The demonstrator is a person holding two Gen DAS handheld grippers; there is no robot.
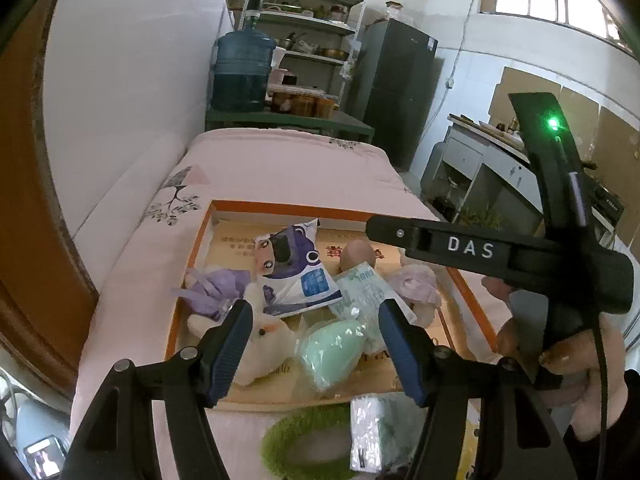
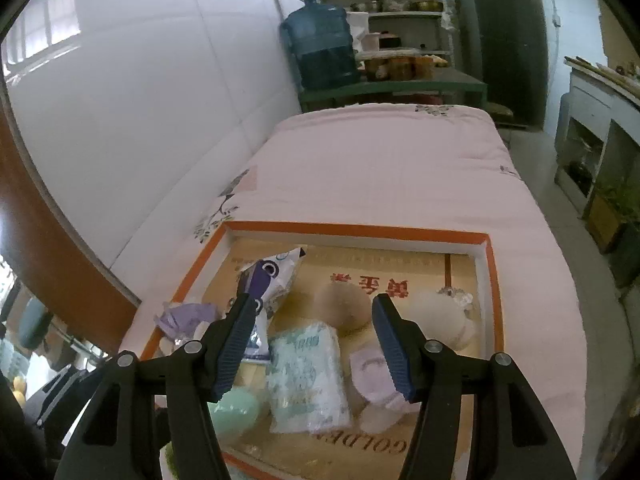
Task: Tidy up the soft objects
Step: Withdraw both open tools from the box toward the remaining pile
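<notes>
— What can't you make out from here?

— The green fuzzy ring at the near edge is cut off below, and the crinkly clear packet beside it half covers it. The purple toy at the left of the box is partly behind the left gripper.

— And inside the orange-rimmed box?

— Left to right: that purple toy, a white plush, a blue-and-white printed bag lying tilted, a mint-green wrapped piece, a pale green tissue pack, a tan round thing, a lilac soft piece, and a cream plush at the right wall. All soft, several in shiny film, piled touching each other.

— The grippers?

— Both hover above the pile with jaws apart and nothing between them. The right gripper is over the tissue pack; a hand holds it.
</notes>
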